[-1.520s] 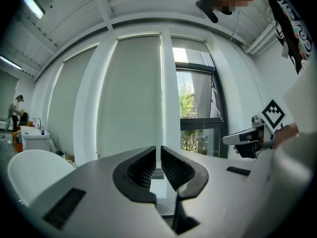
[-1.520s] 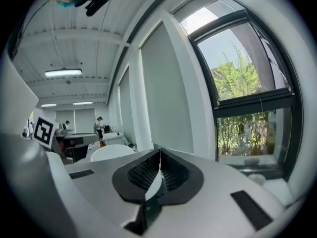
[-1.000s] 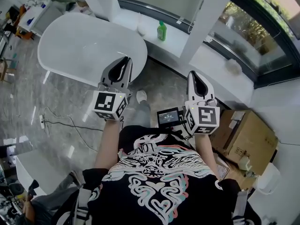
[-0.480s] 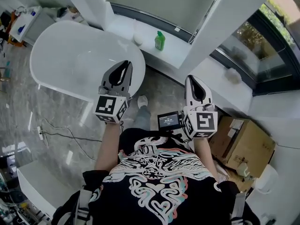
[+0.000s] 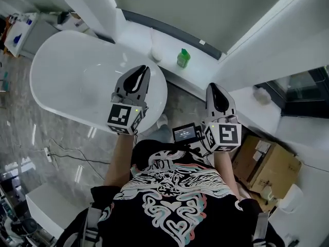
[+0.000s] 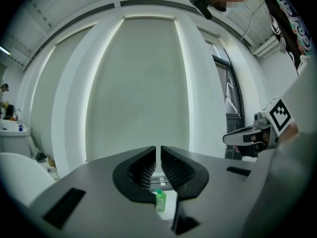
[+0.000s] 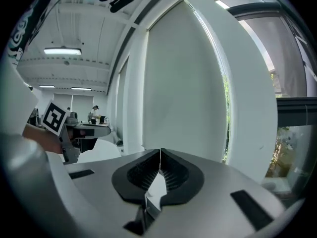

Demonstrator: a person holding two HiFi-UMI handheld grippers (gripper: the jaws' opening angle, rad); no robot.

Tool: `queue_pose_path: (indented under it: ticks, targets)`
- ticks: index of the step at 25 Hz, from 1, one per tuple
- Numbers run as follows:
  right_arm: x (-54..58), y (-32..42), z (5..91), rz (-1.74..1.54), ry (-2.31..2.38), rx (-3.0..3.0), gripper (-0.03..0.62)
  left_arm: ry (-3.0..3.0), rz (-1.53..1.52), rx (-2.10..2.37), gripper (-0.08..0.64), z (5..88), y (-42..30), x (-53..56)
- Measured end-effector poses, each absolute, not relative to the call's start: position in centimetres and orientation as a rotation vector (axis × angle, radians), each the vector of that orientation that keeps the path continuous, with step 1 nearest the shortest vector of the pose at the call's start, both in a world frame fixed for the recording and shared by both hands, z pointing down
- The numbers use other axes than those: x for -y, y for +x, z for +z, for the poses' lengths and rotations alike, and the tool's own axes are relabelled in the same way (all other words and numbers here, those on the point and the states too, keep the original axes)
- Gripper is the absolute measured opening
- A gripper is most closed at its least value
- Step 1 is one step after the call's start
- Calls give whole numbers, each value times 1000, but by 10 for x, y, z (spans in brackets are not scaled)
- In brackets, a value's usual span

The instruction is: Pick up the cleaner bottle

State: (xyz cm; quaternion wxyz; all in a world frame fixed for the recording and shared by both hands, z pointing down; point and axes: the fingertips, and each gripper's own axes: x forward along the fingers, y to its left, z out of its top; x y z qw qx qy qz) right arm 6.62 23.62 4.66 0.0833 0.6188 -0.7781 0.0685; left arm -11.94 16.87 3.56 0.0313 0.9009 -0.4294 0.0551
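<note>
Green cleaner bottle (image 5: 183, 58) stands upright on the white ledge (image 5: 201, 69), ahead of both grippers and between their lines, well apart from each. Jaws of left gripper (image 5: 141, 71) together, empty; right gripper (image 5: 213, 88) likewise closed, holding nothing.

White oval table (image 5: 67, 71) at left; white window ledge (image 5: 205, 70) beyond it; cardboard box (image 5: 270, 166) at lower right.

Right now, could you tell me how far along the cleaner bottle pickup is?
Done: nothing yet; the green cleaner bottle stands untouched on the white ledge. In hand: the left gripper and right gripper, both shut and empty, point toward it, the left roughly lined up with it. Left: close in, open a gripper, grasp and lift.
</note>
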Motion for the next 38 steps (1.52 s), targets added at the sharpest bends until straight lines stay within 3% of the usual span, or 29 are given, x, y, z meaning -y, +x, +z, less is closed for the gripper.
queue_pose_path:
  ticks: [14,23,31,38]
  targets:
    - [-159,68,57,277,1969,2290,28,2860,172,1112,43,56,-116,-83]
    - [-147,60,67,236,1924,2240,29,2828,121,1077,42,65,-113,-75]
    - [-134,72,75,394,1977,2310,28,2796,37,983,41,72,-107,-69]
    - [-108,75,102,325,1905,2237,28,2799,134,1038,41,102,-98,-44]
